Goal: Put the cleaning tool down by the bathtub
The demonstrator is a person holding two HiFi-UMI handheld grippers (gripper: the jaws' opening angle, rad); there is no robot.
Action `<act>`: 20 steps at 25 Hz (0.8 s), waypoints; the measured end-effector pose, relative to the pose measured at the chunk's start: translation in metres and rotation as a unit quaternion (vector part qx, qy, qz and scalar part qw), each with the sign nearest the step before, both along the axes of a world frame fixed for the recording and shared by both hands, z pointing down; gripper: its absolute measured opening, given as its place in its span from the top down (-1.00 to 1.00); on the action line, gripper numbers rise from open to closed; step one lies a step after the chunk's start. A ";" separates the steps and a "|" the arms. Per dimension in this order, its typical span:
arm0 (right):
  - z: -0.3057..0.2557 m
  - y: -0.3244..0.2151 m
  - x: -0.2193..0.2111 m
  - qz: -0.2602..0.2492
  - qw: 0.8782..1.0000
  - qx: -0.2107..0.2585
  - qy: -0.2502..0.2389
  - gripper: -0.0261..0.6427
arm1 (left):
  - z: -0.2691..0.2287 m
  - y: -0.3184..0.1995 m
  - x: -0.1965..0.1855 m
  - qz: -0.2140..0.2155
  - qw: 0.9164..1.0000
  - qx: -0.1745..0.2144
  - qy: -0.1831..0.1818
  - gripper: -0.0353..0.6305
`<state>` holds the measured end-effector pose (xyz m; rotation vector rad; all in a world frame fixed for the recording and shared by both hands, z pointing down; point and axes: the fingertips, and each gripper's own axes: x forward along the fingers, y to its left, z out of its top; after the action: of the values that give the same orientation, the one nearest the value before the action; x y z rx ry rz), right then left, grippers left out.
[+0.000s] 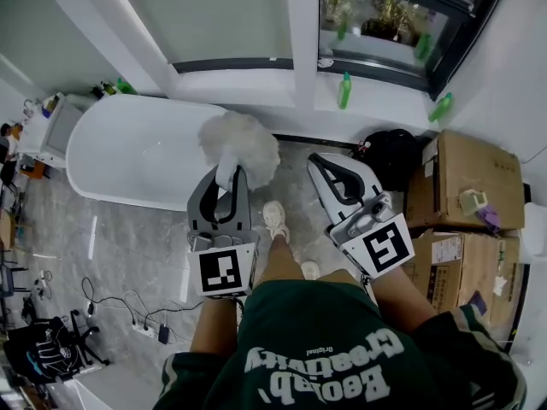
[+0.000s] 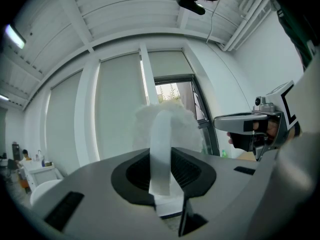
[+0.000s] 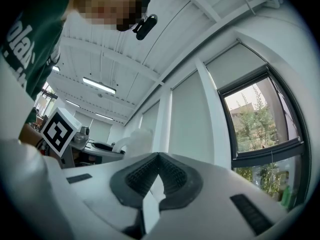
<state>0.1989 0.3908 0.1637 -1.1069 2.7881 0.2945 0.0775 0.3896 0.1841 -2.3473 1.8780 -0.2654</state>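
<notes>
The cleaning tool is a white fluffy duster (image 1: 240,146) on a flat white handle (image 2: 161,149). My left gripper (image 1: 228,176) is shut on that handle, and the fluffy head (image 2: 167,121) stands up beyond the jaws. The white bathtub (image 1: 128,148) lies on the floor to the left of and below the duster in the head view. My right gripper (image 1: 322,164) is held at the same height to the right, jaws together with nothing between them (image 3: 158,159). It also shows in the left gripper view, right gripper (image 2: 250,126).
Cardboard boxes (image 1: 466,186) are stacked at the right, with a black bag (image 1: 393,156) beside them. Green bottles (image 1: 344,90) stand on the window sill. A power strip with cables (image 1: 145,327) lies on the grey marble floor. The person's shoe (image 1: 275,220) is near the tub.
</notes>
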 end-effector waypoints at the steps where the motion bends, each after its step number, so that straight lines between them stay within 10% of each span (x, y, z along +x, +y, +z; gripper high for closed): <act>1: 0.001 -0.003 0.001 0.001 1.000 0.001 0.001 0.88 | 0.001 -0.004 0.001 0.001 1.000 0.000 0.001 0.60; 20: 0.036 -0.093 -0.017 0.011 1.000 -0.019 -0.004 0.88 | 0.029 -0.113 -0.019 0.012 1.000 0.004 -0.007 0.60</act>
<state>0.1814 0.2975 0.1996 -1.1440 2.7880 0.2401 0.0584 0.2764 0.2133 -2.3544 1.8410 -0.2716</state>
